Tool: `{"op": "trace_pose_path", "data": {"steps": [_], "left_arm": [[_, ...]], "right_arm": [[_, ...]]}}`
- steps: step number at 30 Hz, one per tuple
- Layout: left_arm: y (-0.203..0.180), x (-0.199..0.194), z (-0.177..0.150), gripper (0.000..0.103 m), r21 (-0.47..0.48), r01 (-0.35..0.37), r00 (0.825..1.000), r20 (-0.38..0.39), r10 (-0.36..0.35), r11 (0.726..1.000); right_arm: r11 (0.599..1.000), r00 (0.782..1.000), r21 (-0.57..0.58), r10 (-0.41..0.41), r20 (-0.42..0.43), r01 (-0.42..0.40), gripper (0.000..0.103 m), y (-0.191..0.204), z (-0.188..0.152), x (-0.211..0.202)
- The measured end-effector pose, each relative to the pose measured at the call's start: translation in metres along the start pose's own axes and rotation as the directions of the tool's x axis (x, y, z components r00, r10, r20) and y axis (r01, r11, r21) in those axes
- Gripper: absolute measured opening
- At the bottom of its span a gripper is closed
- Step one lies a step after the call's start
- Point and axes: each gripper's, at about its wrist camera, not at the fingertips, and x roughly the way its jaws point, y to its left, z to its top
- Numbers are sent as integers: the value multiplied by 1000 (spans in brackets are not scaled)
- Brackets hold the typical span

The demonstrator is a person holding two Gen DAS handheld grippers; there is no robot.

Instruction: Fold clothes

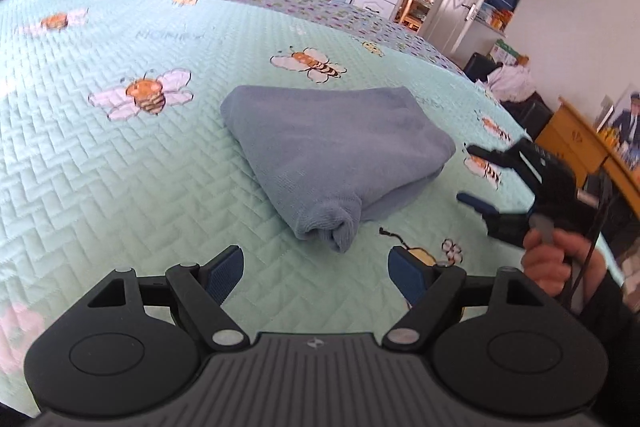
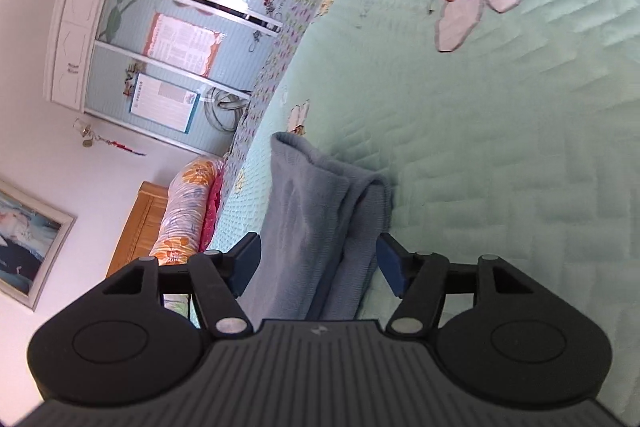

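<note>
- Mint-green quilted bedspread with bee prints (image 1: 120,167) covers the bed; a pale-blue sliding-door wardrobe (image 2: 160,27) stands behind.
- A folded grey-blue knitted garment (image 1: 332,151) lies mid-bed, in a compact wedge.
- The left gripper (image 1: 316,269) hangs spread and empty, just short of the garment's near corner.
- The right gripper (image 2: 318,265), held by a hand (image 1: 560,263), is spread, rolled sideways; its pads flank the garment's edge (image 2: 320,219) without visibly pressing.
- Risk, as I judge it: closing here could pinch only some of the layers, and lifting would drag the fold open.
</note>
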Motion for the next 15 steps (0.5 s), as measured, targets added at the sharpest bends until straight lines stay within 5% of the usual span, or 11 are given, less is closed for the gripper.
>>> {"op": "trace_pose_path", "data": {"steps": [7,15], "left_arm": [[26,8,19,82,-208,5,1000,-12,-7,978],[26,26,41,82,-239,12,999,-38,-22,971]], "right_arm": [[998,1000,68,-5,-26,6,73,-13,6,2],[992,999,126,17,-37,-12,78,-13,18,19]]}}
